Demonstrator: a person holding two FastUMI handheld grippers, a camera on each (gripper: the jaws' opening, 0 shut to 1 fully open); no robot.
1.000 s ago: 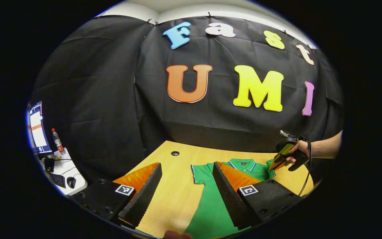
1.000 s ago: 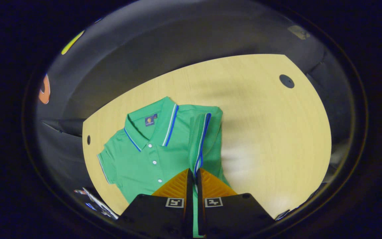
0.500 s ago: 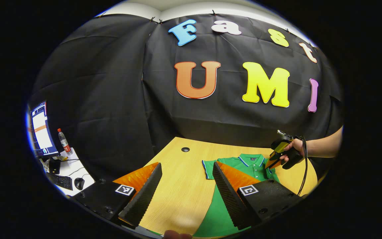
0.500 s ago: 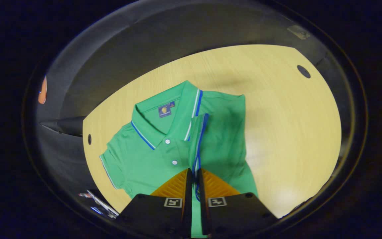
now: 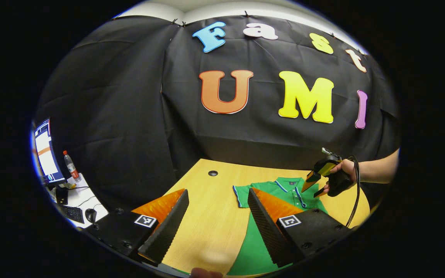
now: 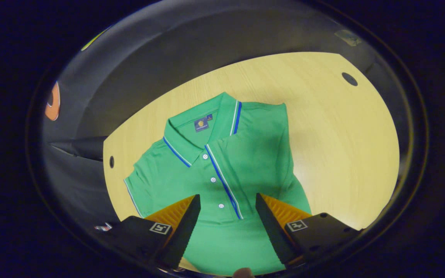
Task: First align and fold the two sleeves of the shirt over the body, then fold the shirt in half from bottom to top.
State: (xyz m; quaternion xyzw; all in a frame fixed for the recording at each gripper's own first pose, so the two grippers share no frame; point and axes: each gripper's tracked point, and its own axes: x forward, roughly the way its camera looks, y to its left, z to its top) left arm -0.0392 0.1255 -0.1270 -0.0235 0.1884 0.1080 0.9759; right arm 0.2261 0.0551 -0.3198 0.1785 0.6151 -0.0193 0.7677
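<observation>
Both the left claw [image 5: 218,220] and right claw [image 6: 225,220] hang open above the green polo shirt [image 6: 222,170], one sleeve [image 6: 253,154] folded over its body on the worktop [image 6: 342,146].

**Green polo, one sleeve folded**

Green polo shirt [image 6: 191,177], lying flat and face up on the wooden table [image 6: 334,154]. Collar [image 6: 203,133] trimmed in blue and white, open, with a small dark label inside the neck. White buttons down the placket. One sleeve [image 6: 253,162] folded over the body, its blue-and-white striped edge running diagonally just beside the buttons. Other sleeve [image 6: 137,189] spread out flat on the table, striped at its hem. Lower body extending toward the near table edge.
</observation>
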